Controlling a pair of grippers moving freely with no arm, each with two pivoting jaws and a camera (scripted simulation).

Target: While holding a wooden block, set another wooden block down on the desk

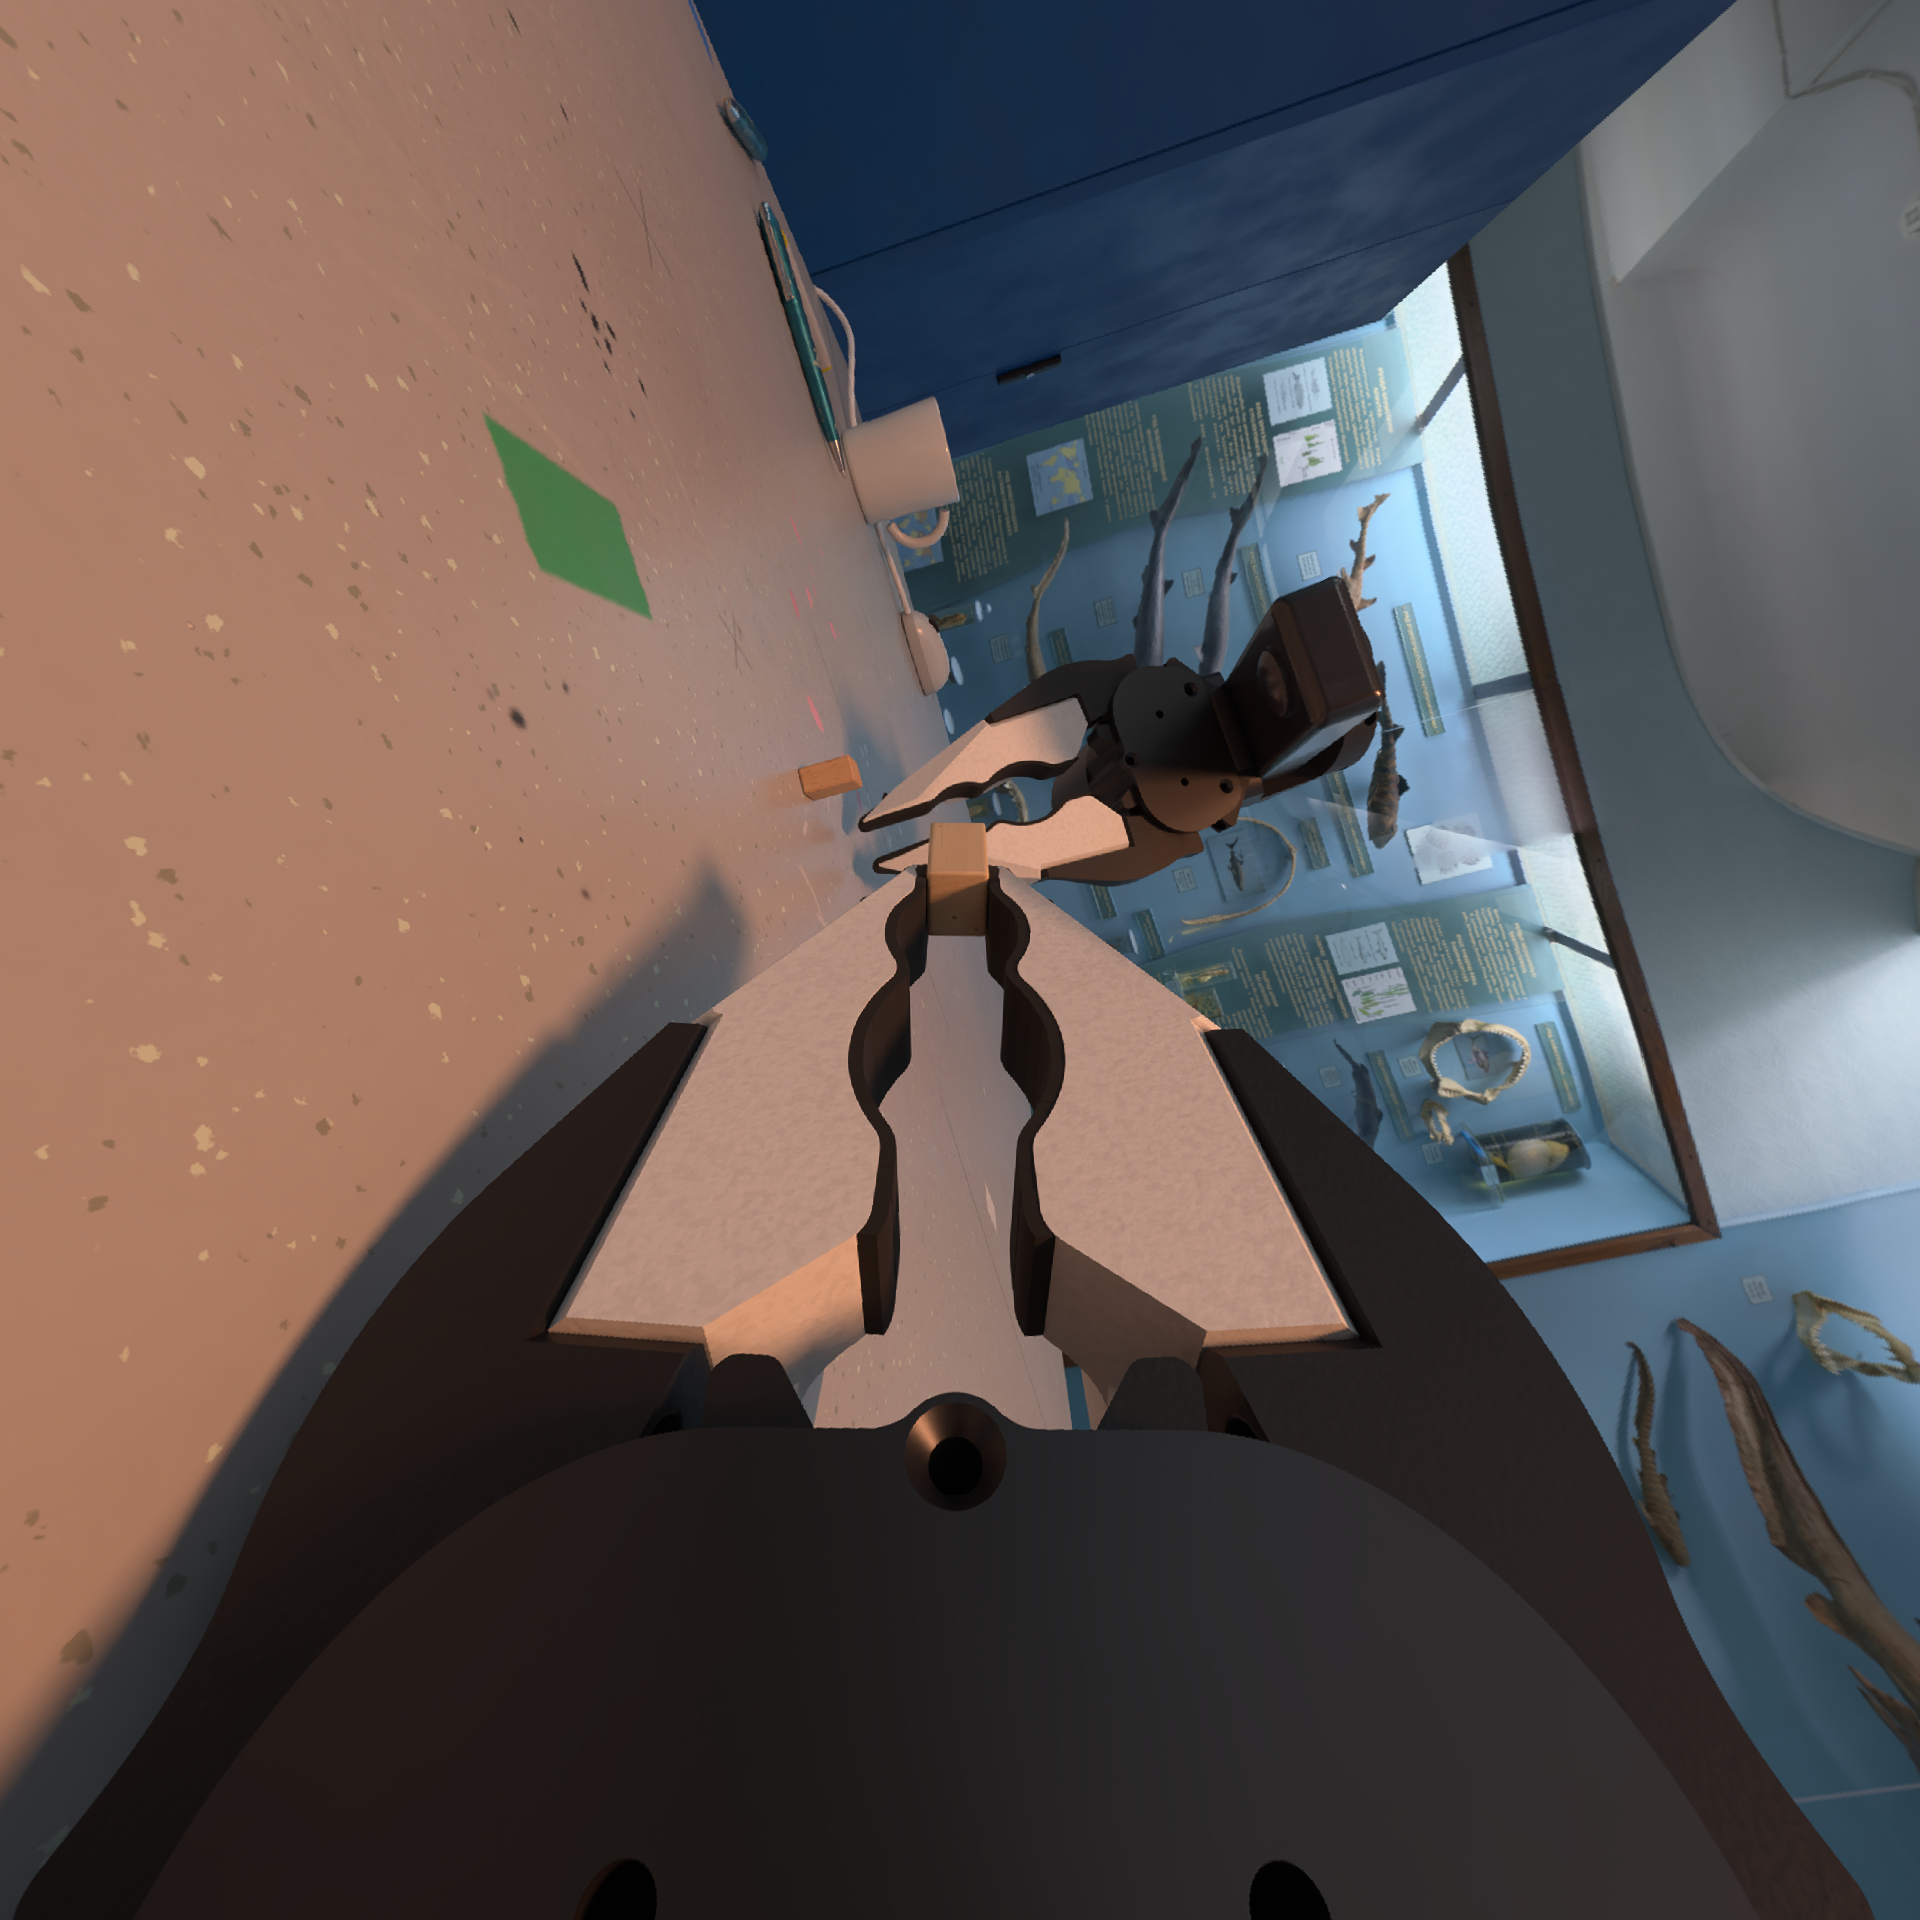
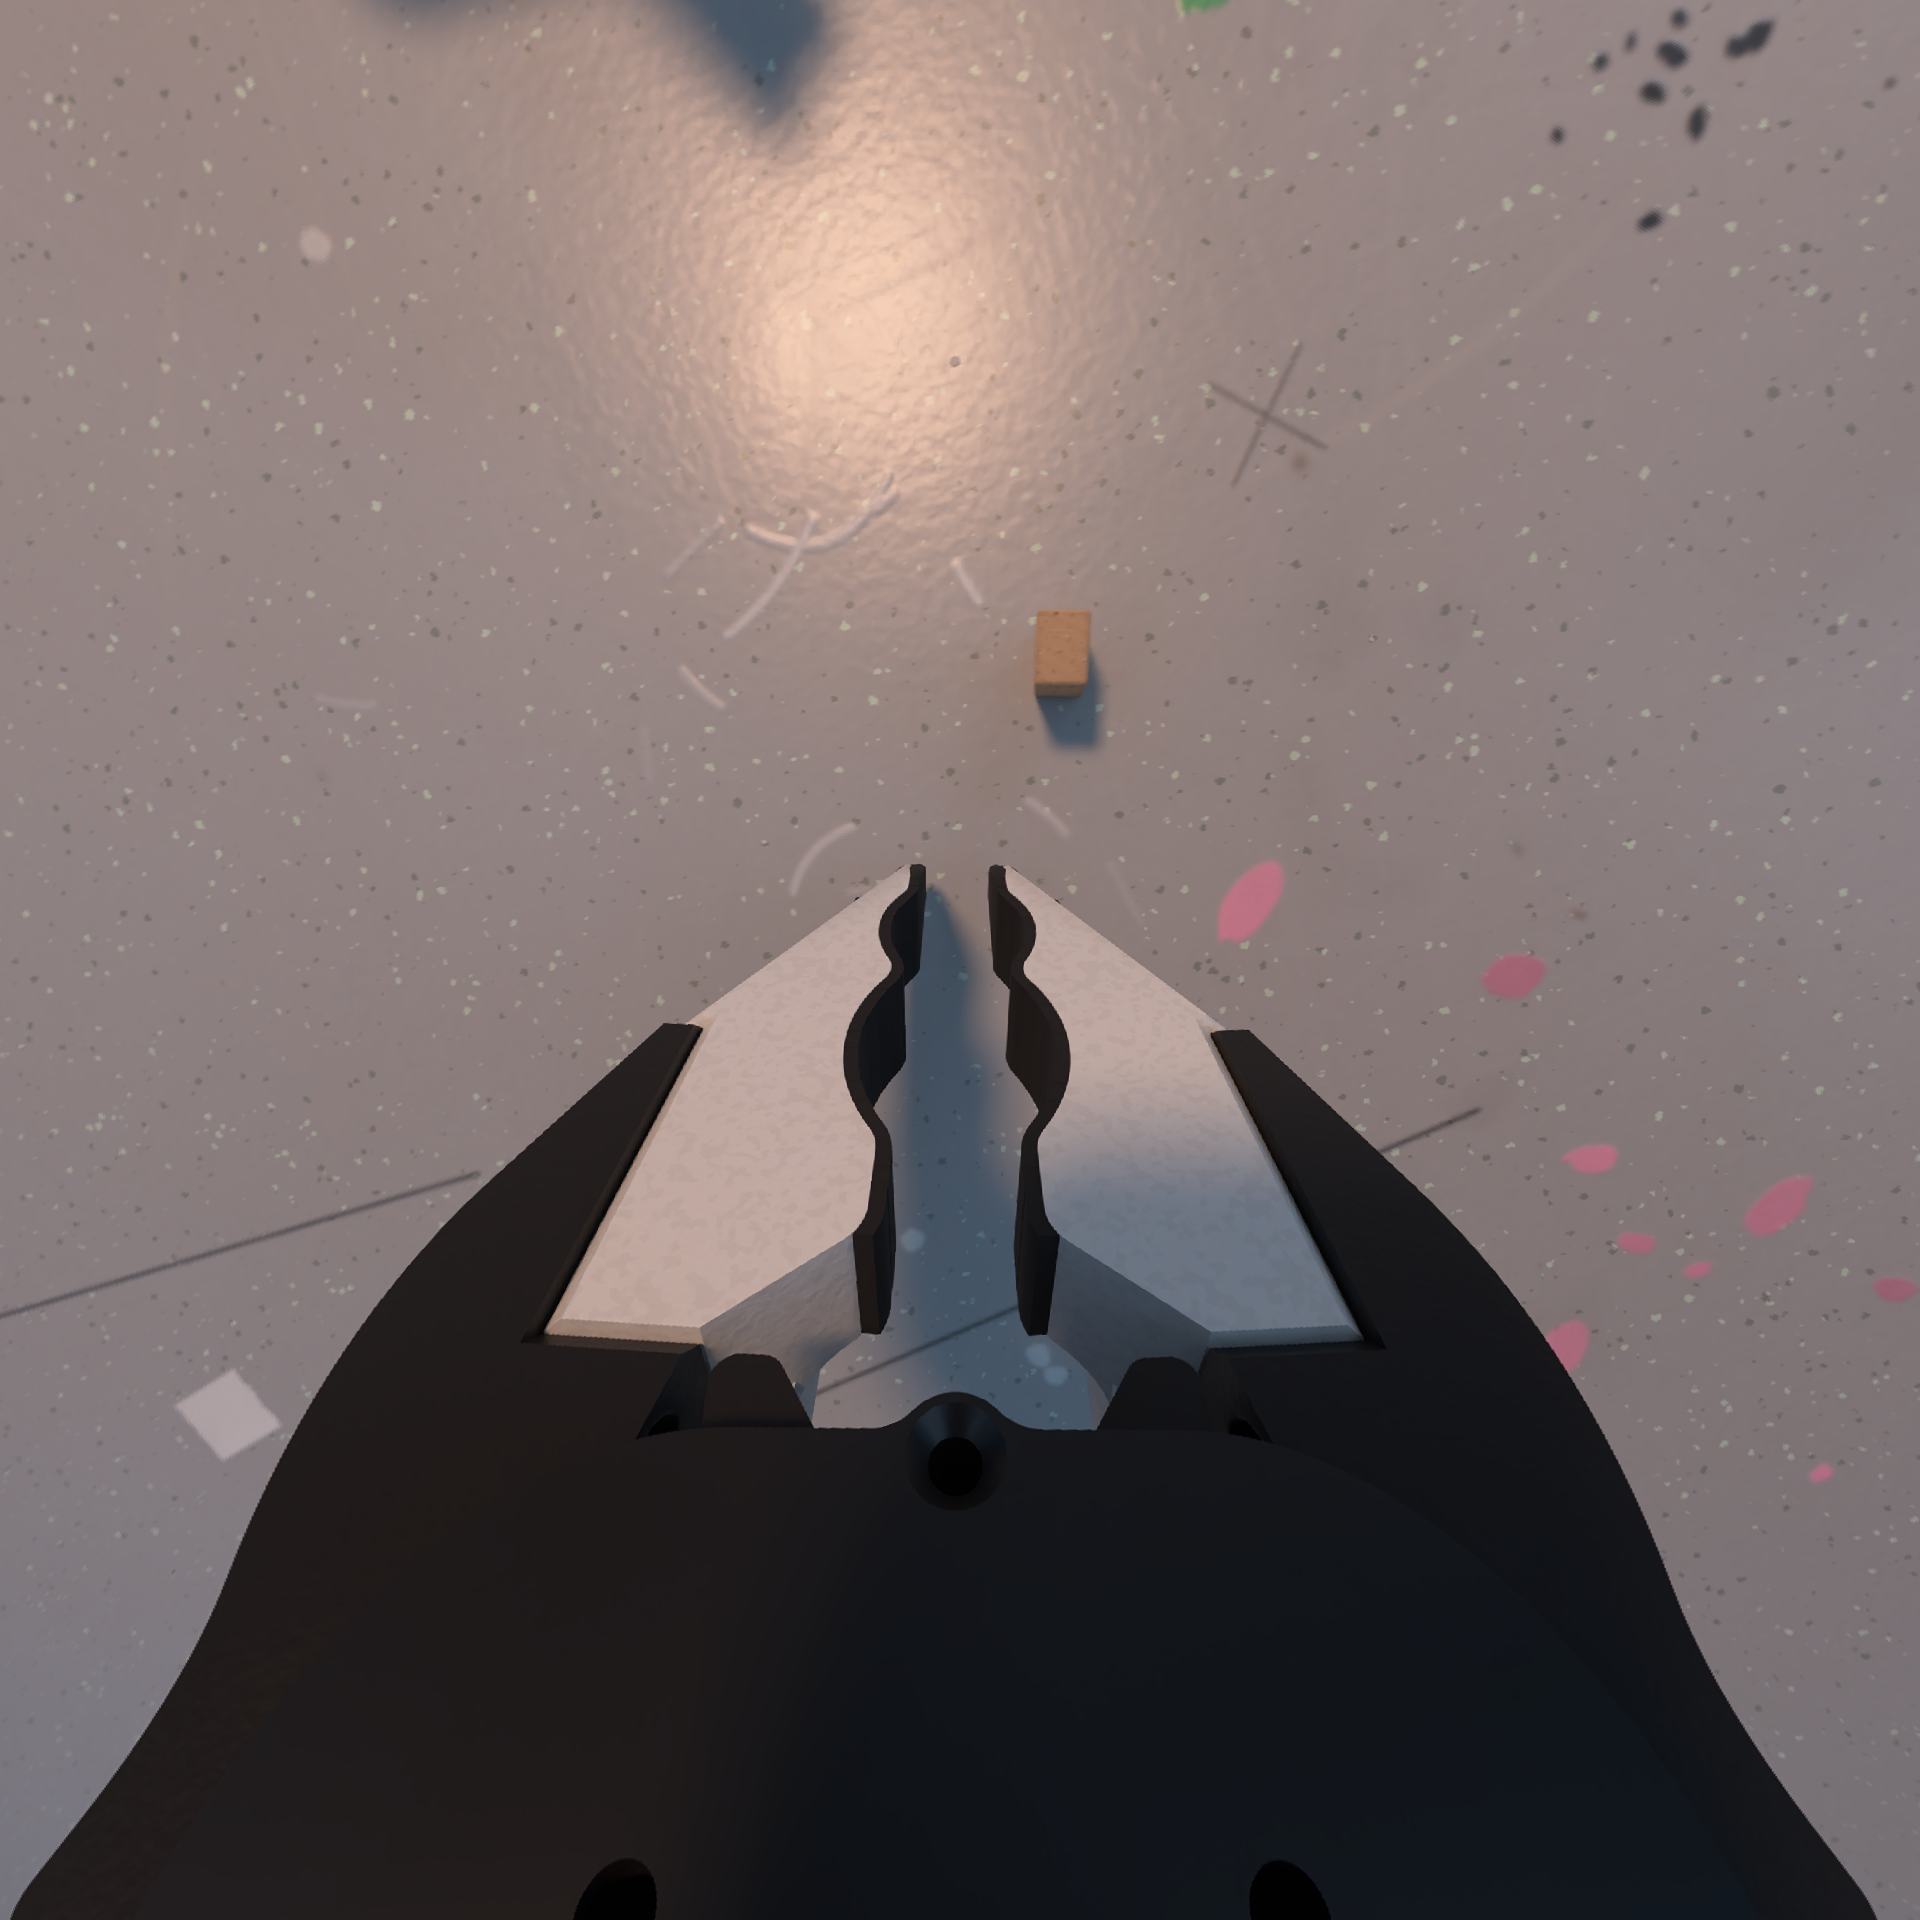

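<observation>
A pale wooden block (image 1: 957, 881) is pinched between the fingertips of the left hand-held gripper (image 1: 957, 883), held off the table (image 1: 312, 727). A second wooden block (image 2: 1062, 651) lies flat on the table, alone, just ahead of the right hand-held gripper (image 2: 954, 878), whose fingers stand slightly apart with nothing between them. A green patch (image 1: 566, 514), a white mug (image 1: 902, 457) and a pen (image 1: 805, 332) sit farther along the table.
</observation>
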